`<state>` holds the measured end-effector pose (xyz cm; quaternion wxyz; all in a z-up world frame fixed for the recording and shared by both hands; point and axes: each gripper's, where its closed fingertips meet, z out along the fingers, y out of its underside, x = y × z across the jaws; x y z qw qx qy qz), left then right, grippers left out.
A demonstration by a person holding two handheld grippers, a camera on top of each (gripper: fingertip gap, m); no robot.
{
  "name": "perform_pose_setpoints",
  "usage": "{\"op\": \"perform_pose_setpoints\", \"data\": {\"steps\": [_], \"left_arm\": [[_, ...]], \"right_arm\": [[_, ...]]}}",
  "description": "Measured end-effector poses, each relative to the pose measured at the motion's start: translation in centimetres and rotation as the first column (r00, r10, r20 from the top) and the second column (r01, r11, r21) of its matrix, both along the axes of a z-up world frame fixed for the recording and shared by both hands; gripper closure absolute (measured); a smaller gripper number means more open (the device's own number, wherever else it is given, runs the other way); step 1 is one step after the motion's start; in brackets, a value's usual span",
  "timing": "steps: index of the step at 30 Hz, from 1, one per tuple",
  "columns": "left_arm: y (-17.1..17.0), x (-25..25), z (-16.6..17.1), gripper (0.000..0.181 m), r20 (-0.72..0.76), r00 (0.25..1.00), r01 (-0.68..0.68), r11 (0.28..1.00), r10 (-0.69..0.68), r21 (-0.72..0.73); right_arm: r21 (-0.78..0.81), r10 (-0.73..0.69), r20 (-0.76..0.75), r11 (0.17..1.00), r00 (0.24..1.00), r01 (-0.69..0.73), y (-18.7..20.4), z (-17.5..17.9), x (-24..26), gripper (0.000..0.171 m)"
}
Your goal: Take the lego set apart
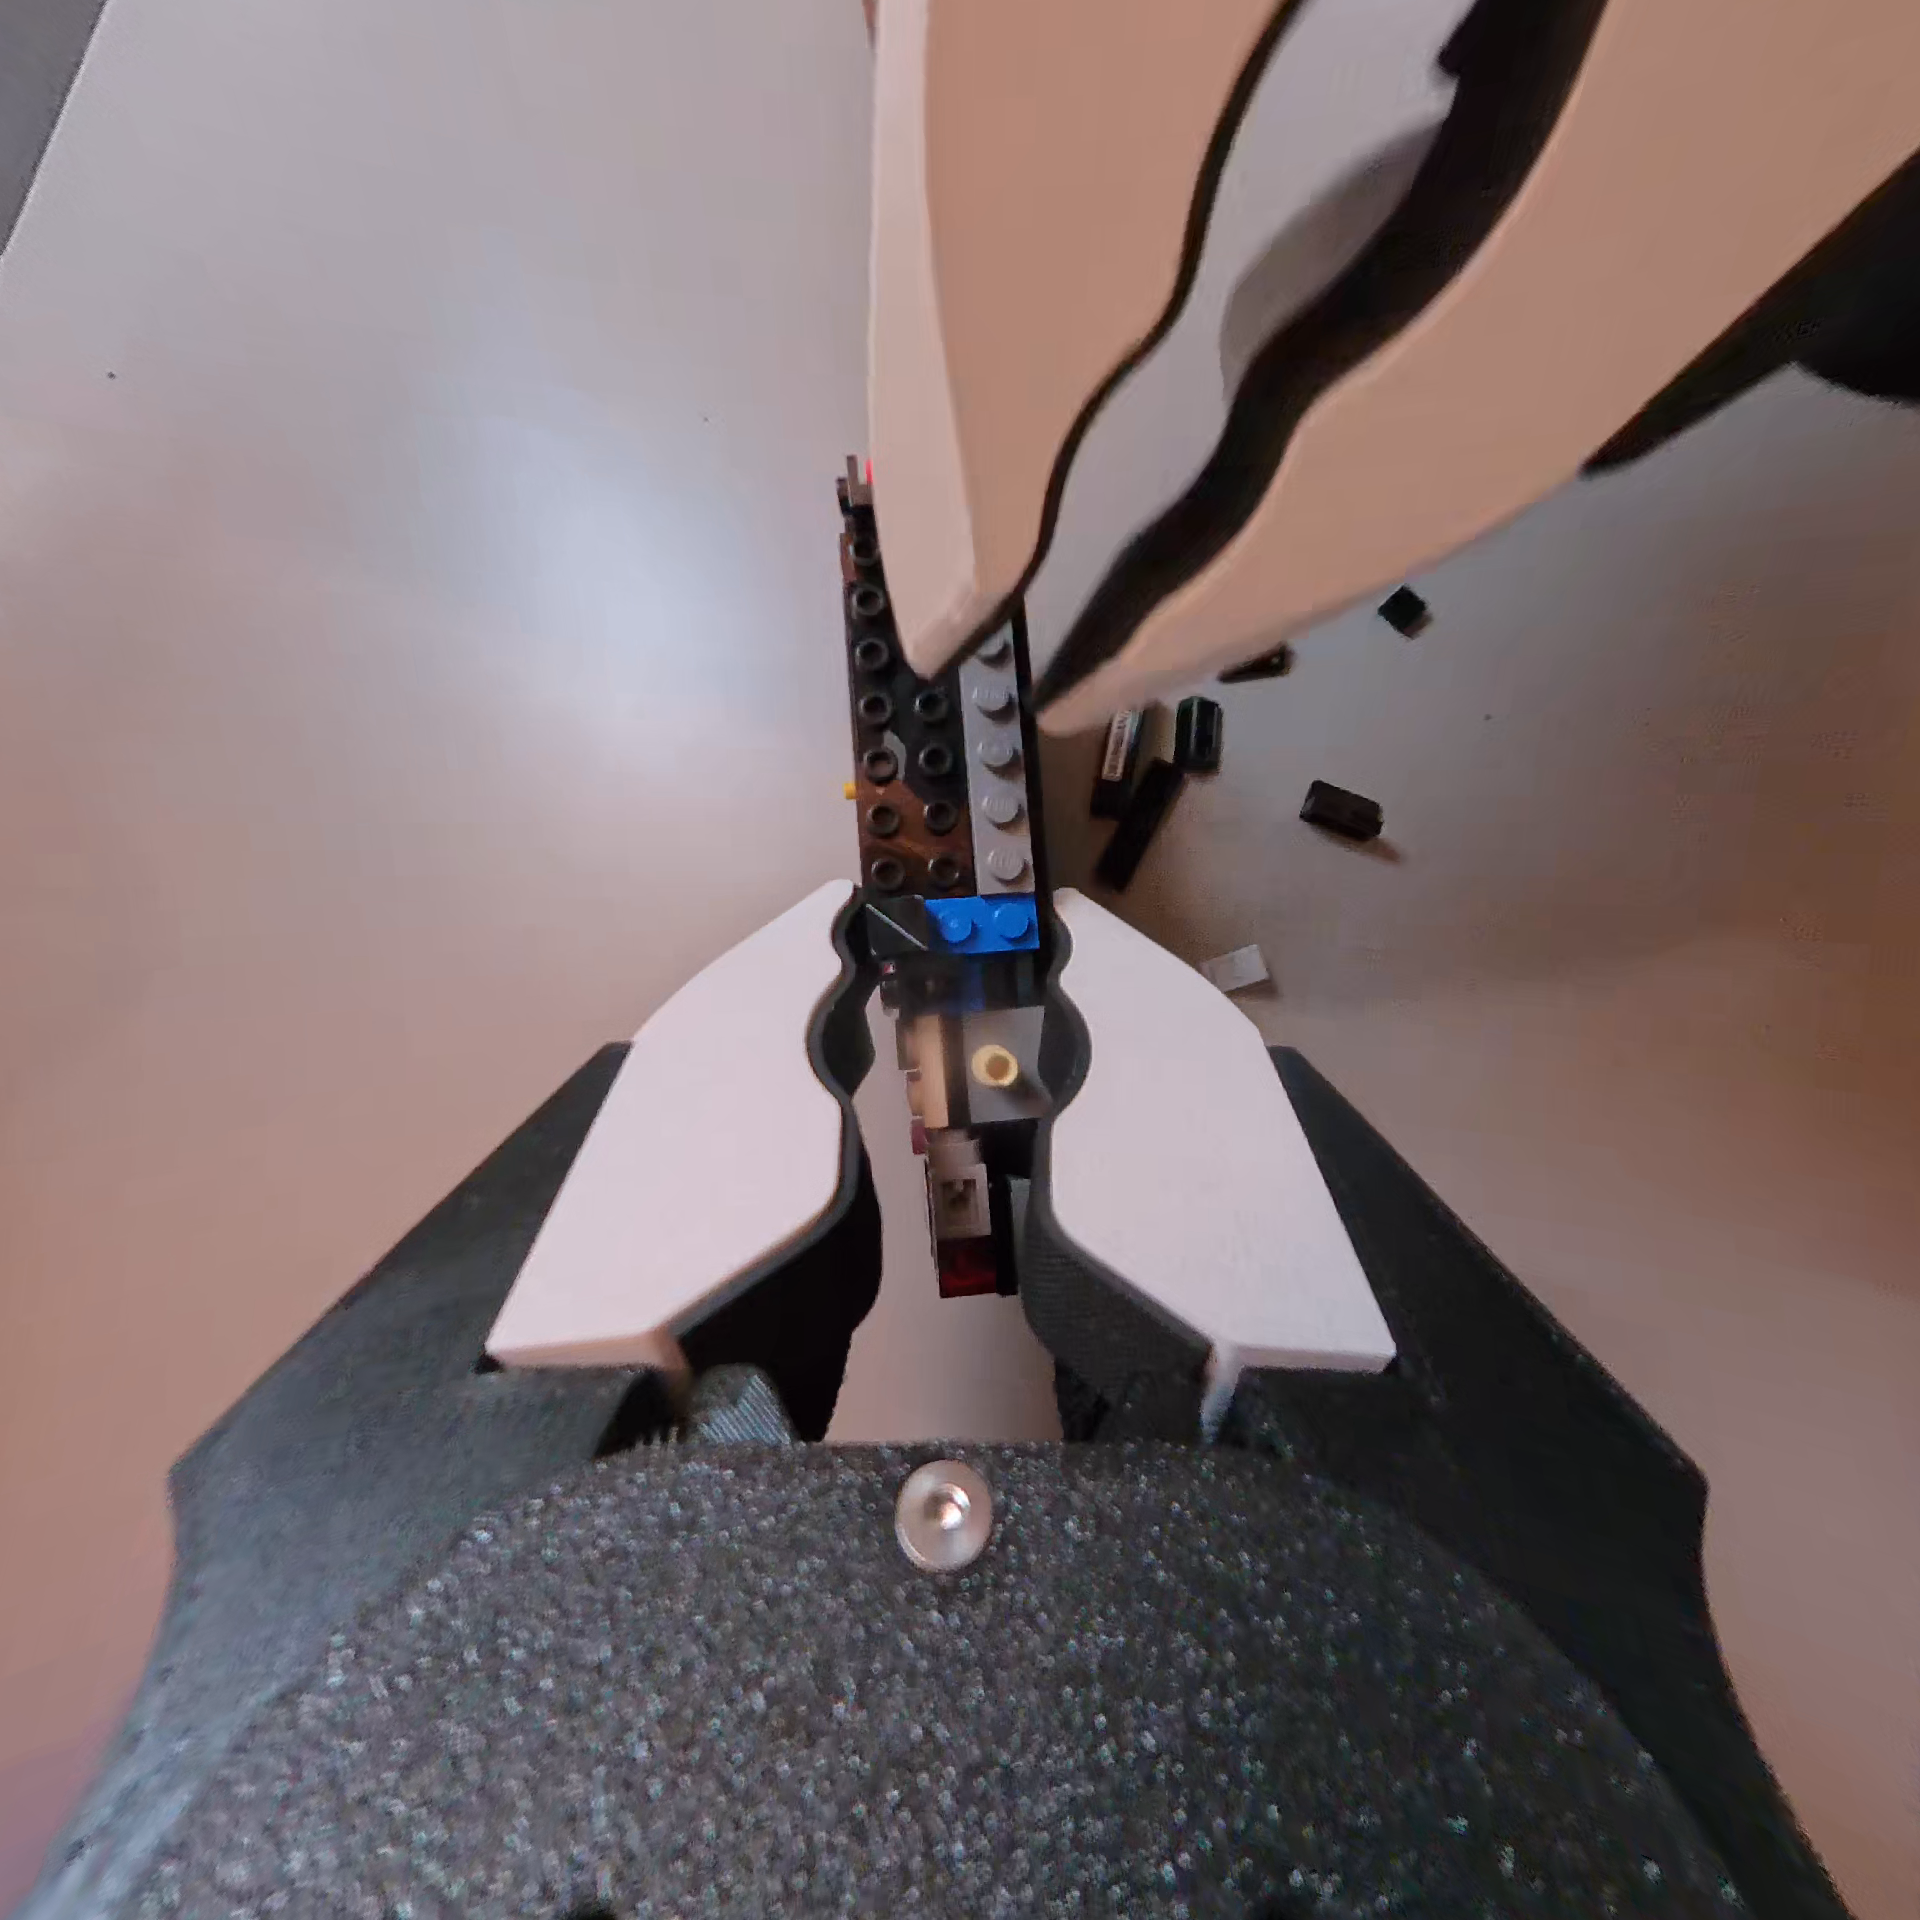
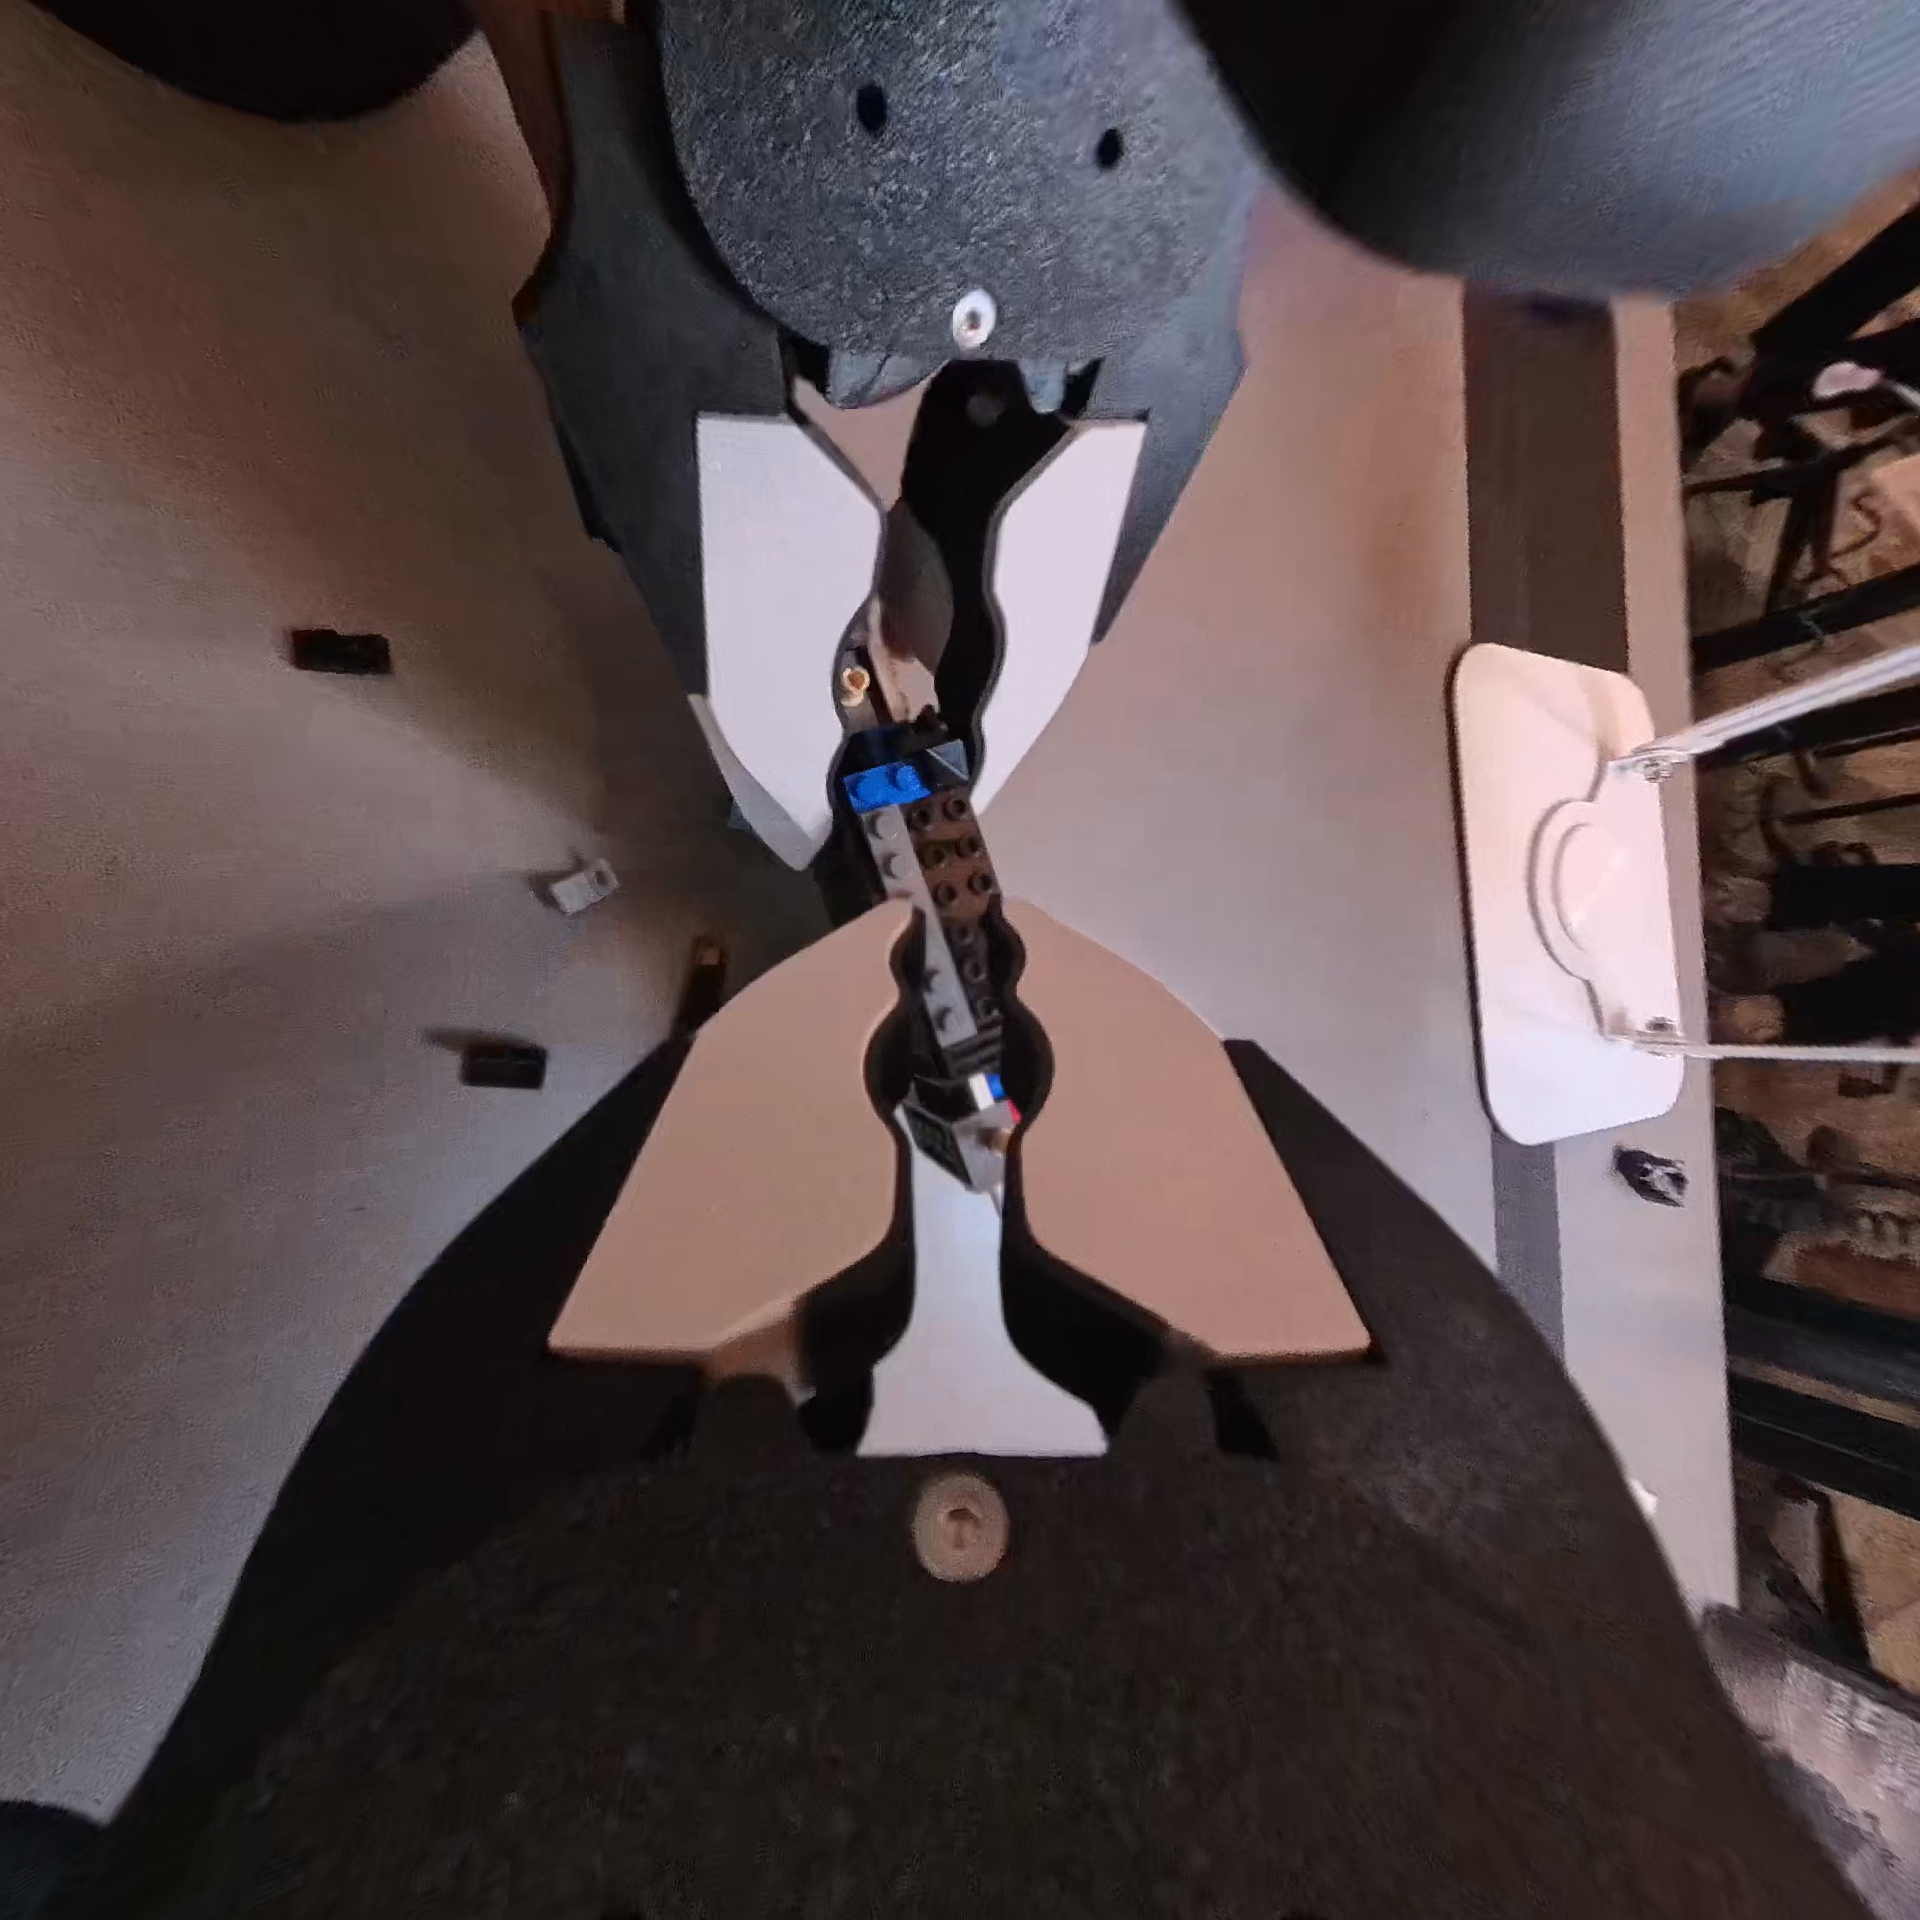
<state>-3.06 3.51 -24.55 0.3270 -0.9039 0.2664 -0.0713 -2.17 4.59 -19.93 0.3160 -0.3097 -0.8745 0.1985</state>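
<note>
We saw the lego set (image 1: 951,810), a long narrow build with a black studded plate, a grey strip and a blue brick (image 1: 982,923), held in the air between the two grippers above the pale table (image 1: 416,520). The left gripper (image 1: 951,935) was clamped on the near end of it, its white fingers (image 1: 717,1091) pressing in from both sides just by the blue brick. In the right wrist view the right gripper (image 2: 956,935) was closed on the opposite end, the plate running up between its fingertips toward the left gripper (image 2: 894,810) facing it. From the left wrist view the right gripper (image 1: 997,665) came down from above, one fingertip touching the studs; its other finger lay just beside the grey strip, and we could not tell whether that one touched. Several loose black pieces (image 1: 1340,810) lay scattered on the table to the right, with a small white piece (image 1: 1236,968) near them. A white plate-like thing (image 2: 1558,894) sat at the table's edge
</note>
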Motion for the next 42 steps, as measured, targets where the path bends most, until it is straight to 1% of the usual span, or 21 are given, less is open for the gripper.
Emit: {"op": "perform_pose_setpoints", "data": {"steps": [2,3,6,8,11,13,14,17,19,21,23,26,27,28,30,32,33,34,35,39,42], "left_arm": [[-0.3,0.4,0.6,0.152,0.065,0.998,0.020,1.000,-0.019,-0.008],[-0.5,0.5,0.9,0.152,0.099,0.995,0.024,1.000,-0.023,-0.009],[-1.1,0.7,1.4,0.152,0.240,0.970,0.044,0.999,-0.038,-0.018],[-1.5,1.0,2.1,0.152,0.376,0.925,0.070,0.997,-0.056,-0.022],[-2.0,1.5,4.0,0.152,0.584,0.807,0.117,0.993,-0.082,-0.021],[-2.2,1.5,4.7,0.152,0.647,0.757,0.131,0.991,-0.090,-0.016],[-2.2,1.4,4.8,0.152,0.656,0.749,0.134,0.991,-0.092,-0.014],[-2.2,1.5,4.5,0.152,0.635,0.766,0.135,0.991,-0.098,-0.010],[-2.1,1.6,3.8,0.152,0.567,0.818,0.130,0.991,-0.100,-0.011],[-1.8,1.6,2.8,0.152,0.419,0.901,0.120,0.993,-0.110,0.002],[-1.6,1.9,2.3,0.152,0.267,0.956,0.117,0.993,-0.119,0.025],[-1.3,2.4,2.8,0.152,0.090,0.987,0.123,0.989,-0.131,0.086],[-1.3,2.6,3.0,0.152,0.052,0.990,0.128,0.987,-0.134,0.101],[-1.3,2.7,3.2,0.152,0.022,0.991,0.132,0.984,-0.135,0.116],[-1.5,2.3,3.2,0.151,-0.051,0.989,0.143,0.980,-0.138,0.135],[-1.5,2.3,3.4,0.151,-0.066,0.986,0.161,0.971,-0.151,0.178],[-1.5,2.4,3.7,0.146,-0.054,0.985,0.169,0.965,-0.162,0.200],[-1.5,2.3,4.2,0.133,-0.040,0.986,0.169,0.959,-0.165,0.226],[-1.5,2.1,4.8,0.125,-0.033,0.986,0.165,0.953,-0.162,0.255],[-2.4,1.6,6.7,0.112,0.031,0.976,0.191,0.911,-0.217,0.367],[-2.6,1.3,5.9,0.112,0.059,0.971,0.190,0.897,-0.232,0.400]], "right_arm": [[-0.068,0.008,0.034,0.998,0.999,-0.006,-0.4,-0.4,0.2,0.153],[-0.128,0.006,0.027,0.992,1.000,-0.002,-0.5,0.0,0.1,0.152],[-0.326,-0.013,-0.008,0.945,1.000,0.010,-0.7,2.5,0.4,0.151],[-0.391,-0.026,-0.032,0.921,0.999,0.011,-0.7,3.9,1.0,0.150],[-0.488,-0.057,-0.057,0.872,0.997,0.022,-0.6,5.5,1.8,0.149],[-0.527,-0.090,-0.076,0.849,0.993,0.036,-0.1,6.2,2.2,0.148],[-0.529,-0.107,-0.083,0.847,0.991,0.047,0.3,6.3,2.3,0.147],[-0.488,-0.148,-0.096,0.869,0.984,0.083,1.5,6.1,2.5,0.135],[-0.417,-0.132,-0.072,0.904,0.989,0.090,1.9,5.6,2.6,0.131],[-0.299,-0.076,-0.018,0.952,0.997,0.067,1.5,4.8,2.5,0.129],[-0.175,0.002,0.070,0.985,0.998,0.010,0.2,3.4,2.6,0.127],[0.053,0.067,0.165,0.996,0.984,-0.076,-0.7,0.6,2.4,0.124],[0.118,0.074,0.164,0.989,0.984,-0.095,-0.7,-0.1,2.1,0.124],[0.159,0.085,0.158,0.981,0.984,-0.110,-0.7,-0.6,1.8,0.130],[0.149,0.102,0.145,0.981,0.984,-0.124,-1.1,-0.8,1.7,0.137],[0.109,0.102,0.112,0.987,0.988,-0.115,-1.3,-0.6,1.6,0.139],[0.097,0.097,0.091,0.990,0.991,-0.106,-1.3,-0.5,1.6,0.140],[0.090,0.091,0.078,0.991,0.993,-0.098,-1.1,-0.5,1.7,0.140],[0.070,0.084,0.073,0.994,0.994,-0.089,-1.0,-0.6,2.0,0.140],[-0.105,0.045,-0.019,0.993,0.999,-0.046,-0.9,0.3,2.7,0.141],[-0.263,0.017,-0.089,0.964,0.996,-0.040,-1.3,1.5,3.1,0.141]]}}
